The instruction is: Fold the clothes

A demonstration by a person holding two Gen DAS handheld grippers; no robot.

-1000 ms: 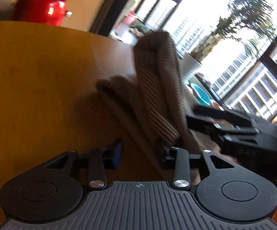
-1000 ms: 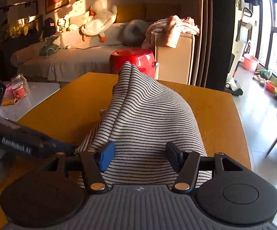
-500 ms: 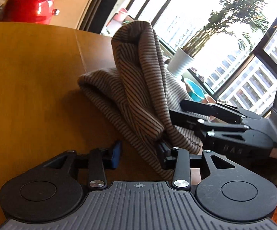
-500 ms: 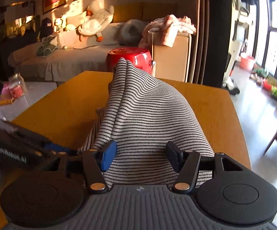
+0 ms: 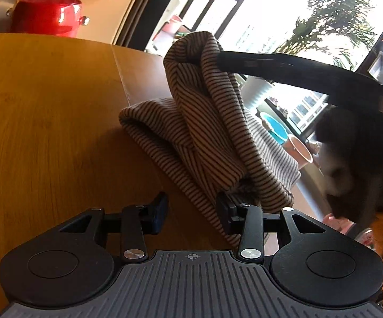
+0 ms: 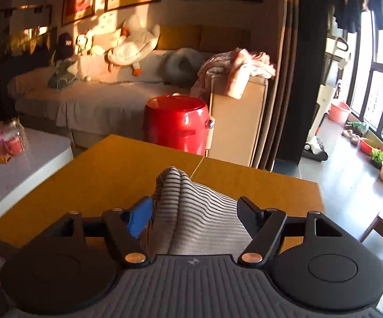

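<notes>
well, the wooden table (image 5: 45, 122) spreads out ahead of both tongs, the striped garment (image 5: 204, 137) heaped on it just in front of the left gripper (image 5: 191, 209); its jaws stand spread, the right finger touching the cloth's edge, nothing pinched; the right gripper (image 6: 194, 214) sits with its jaws also apart, a fold of the garment (image 6: 191, 212) bunched between them, loose; seen from the left, its dark finger reaches the cloth's raised peak; beyond the table's far edge stands a red pot (image 6: 176, 122).
</notes>
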